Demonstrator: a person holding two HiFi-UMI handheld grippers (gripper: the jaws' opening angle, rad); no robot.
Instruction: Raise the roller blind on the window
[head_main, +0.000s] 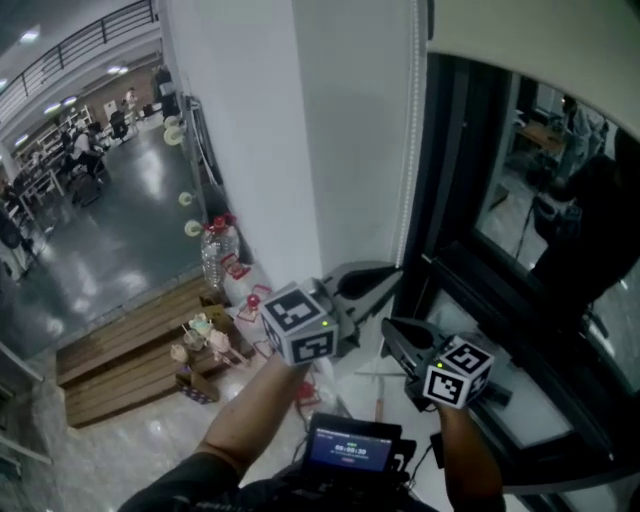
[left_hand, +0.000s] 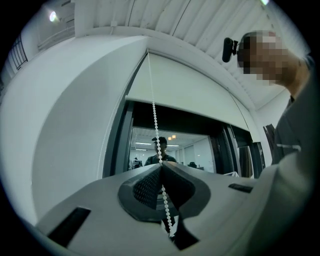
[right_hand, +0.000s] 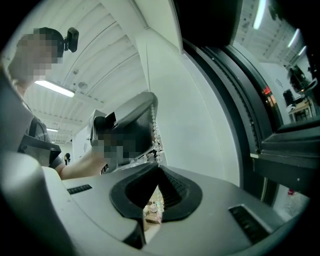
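Roller blind (left_hand: 192, 92) hangs part-lowered, upper centre of left gripper view. Its bead chain (left_hand: 155, 127) runs down into left gripper (left_hand: 161, 166), jaws clamped on it, likely for a pull. Right gripper (right_hand: 158, 169), lower centre, jaws together; chain contact unclear.

A white wall (head_main: 300, 150) runs beside a dark-framed window (head_main: 445, 200). To the left, a glossy grey floor (head_main: 120, 240) stretches beyond a wooden step (head_main: 120, 360), with a plastic bottle (head_main: 218, 255) and what may be small figurines (head_main: 205, 340) nearby. Overhead, a ribbed white ceiling (left_hand: 200, 25) carries a strip light (right_hand: 55, 89).
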